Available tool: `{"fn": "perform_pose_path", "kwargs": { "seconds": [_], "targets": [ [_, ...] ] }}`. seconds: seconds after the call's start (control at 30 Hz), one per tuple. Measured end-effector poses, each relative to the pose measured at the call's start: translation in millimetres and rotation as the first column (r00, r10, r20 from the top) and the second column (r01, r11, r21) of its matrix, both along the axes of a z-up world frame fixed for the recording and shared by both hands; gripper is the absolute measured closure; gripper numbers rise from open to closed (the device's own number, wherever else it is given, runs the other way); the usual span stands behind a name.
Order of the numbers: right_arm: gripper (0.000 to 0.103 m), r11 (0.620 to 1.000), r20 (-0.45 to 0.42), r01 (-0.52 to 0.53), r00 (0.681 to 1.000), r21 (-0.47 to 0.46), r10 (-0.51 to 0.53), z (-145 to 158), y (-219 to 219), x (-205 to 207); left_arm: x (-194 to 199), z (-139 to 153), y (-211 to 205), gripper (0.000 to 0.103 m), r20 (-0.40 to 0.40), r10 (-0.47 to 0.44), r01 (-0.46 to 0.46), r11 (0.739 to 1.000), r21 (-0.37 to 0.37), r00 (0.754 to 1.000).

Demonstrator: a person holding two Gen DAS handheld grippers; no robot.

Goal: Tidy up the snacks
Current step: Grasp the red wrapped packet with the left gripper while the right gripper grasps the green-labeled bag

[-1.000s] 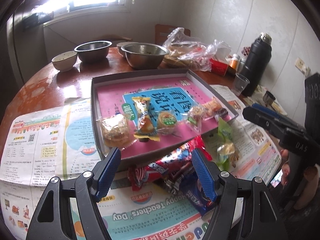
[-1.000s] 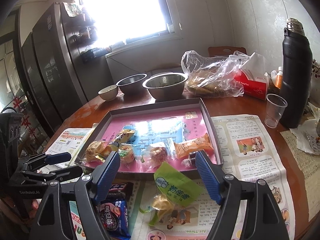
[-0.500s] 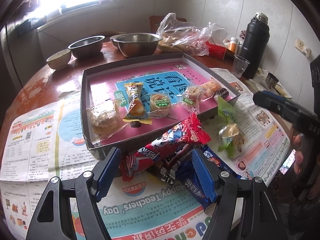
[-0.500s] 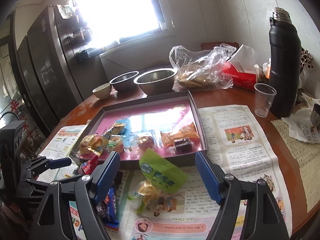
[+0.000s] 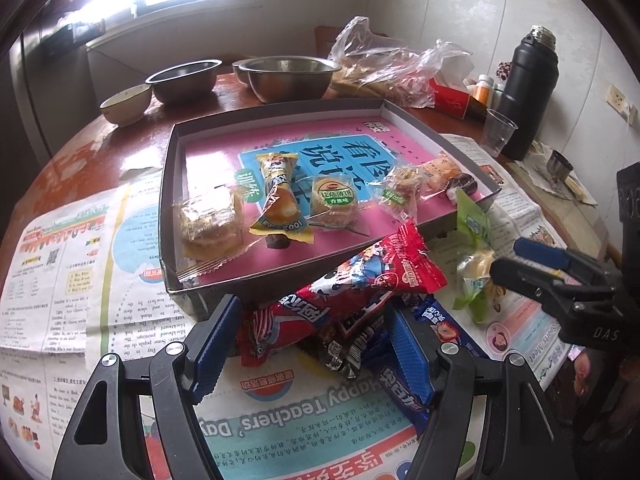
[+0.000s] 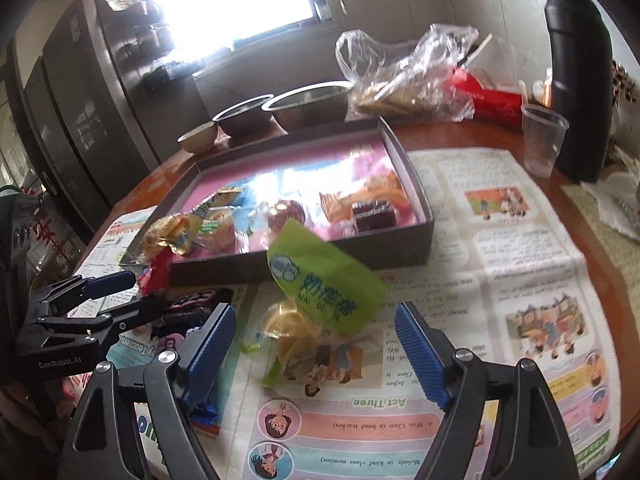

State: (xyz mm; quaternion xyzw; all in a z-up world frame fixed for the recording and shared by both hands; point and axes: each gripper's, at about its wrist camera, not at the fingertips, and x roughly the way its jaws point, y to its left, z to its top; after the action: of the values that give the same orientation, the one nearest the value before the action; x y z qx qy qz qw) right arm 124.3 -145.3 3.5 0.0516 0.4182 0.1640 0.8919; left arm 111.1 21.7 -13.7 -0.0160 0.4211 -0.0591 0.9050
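Holding my left tool [image 5: 310, 340] wide apart, I have it low over the heap of loose snacks on the newspaper-covered round wooden counter [image 5: 92, 160]. Its blue ribbed pads stand either side of the long red printed snack wrapper [image 5: 352, 292], which lies across a dark brown wrapper [image 5: 344, 344] and a blue packet [image 5: 408, 392]; the pads grip nothing. My right tool [image 6: 316, 344] has just been spreading its jaws and they stand wide too, with the green-topped clear bag of yellow snacks [image 6: 320, 292] lying on the newspaper between and just beyond them, untouched. That bag rests near the front wall of the shallow grey cardboard box with the pink printed floor [image 5: 172, 184]. Inside the box a row of wrapped snacks sits along the near side: a clear-wrapped pale cake [image 5: 208, 220] at the left, a yellow twisted packet [image 5: 280, 204], a round pastry with a green label [image 5: 334, 200], then smaller wrapped pieces to the right. Beyond the box stand two steel bowls [image 5: 288, 78], a small ceramic bowl [image 5: 126, 102], a crumpled clear plastic bag [image 5: 392, 68], a clear plastic cup [image 5: 496, 132] and a tall black flask [image 5: 528, 92].
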Motion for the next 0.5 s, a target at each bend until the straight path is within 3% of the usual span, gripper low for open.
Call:
{"fn": "perform_pose_path", "kwargs": {
  "seconds": [0.23, 0.5],
  "targets": [
    [0.022, 1.000, -0.061, 0.002, 0.998, 0.025, -0.001, -12, 1, 4, 1, -2, 3, 0.028, 0.000, 0.010, -0.010, 1.000, -0.008, 1.000],
    [0.022, 1.000, -0.068, -0.001, 0.998, 0.011, 0.002, -16, 8, 5, 2, -2, 4, 0.028, 0.004, 0.017, -0.017, 1.000, -0.018, 1.000]
  ]
}}
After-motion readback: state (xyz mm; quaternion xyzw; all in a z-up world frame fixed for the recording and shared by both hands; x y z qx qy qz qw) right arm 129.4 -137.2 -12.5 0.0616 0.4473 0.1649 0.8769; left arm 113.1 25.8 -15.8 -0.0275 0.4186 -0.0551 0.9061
